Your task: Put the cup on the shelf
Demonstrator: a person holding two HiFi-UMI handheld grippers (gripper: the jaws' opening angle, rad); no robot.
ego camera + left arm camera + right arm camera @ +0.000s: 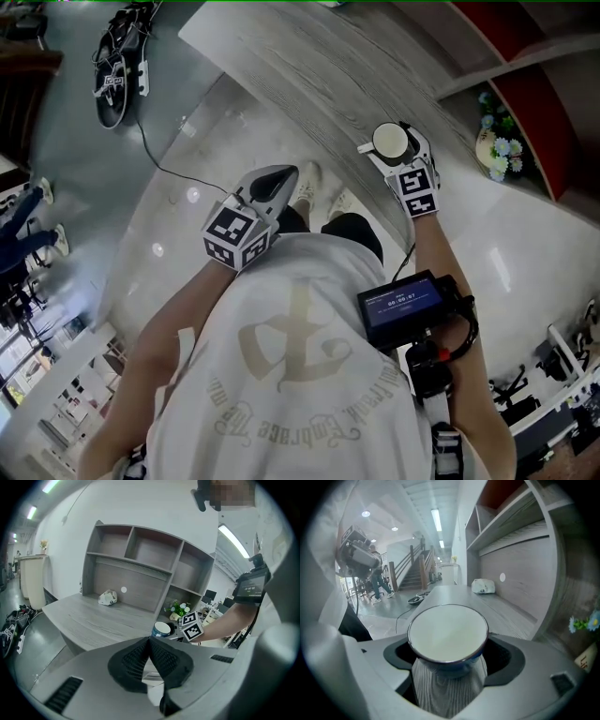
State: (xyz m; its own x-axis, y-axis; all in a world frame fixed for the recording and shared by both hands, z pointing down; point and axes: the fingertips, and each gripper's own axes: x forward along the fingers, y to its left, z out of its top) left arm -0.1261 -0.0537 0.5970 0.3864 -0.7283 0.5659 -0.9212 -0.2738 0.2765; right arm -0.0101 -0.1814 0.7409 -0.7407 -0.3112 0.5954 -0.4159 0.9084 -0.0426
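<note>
The cup (448, 634) stands upright on the grey wood desk (454, 595), near its edge, at 1 o'clock in the head view. The right gripper (449, 658) has its jaws spread around it, with the pads not pressing. The left gripper (149, 640) has its jaws pressed together, with nothing between them. The shelf (140, 559) is behind the desk and the floor (187, 197) is glossy. The writing on the arm screen (403, 302) is too small to read.

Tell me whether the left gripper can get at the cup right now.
Probably not yet. The cup stands on the desk between the right gripper's open jaws, which flank its sides, and the left gripper is shut. The path across looks free.
</note>
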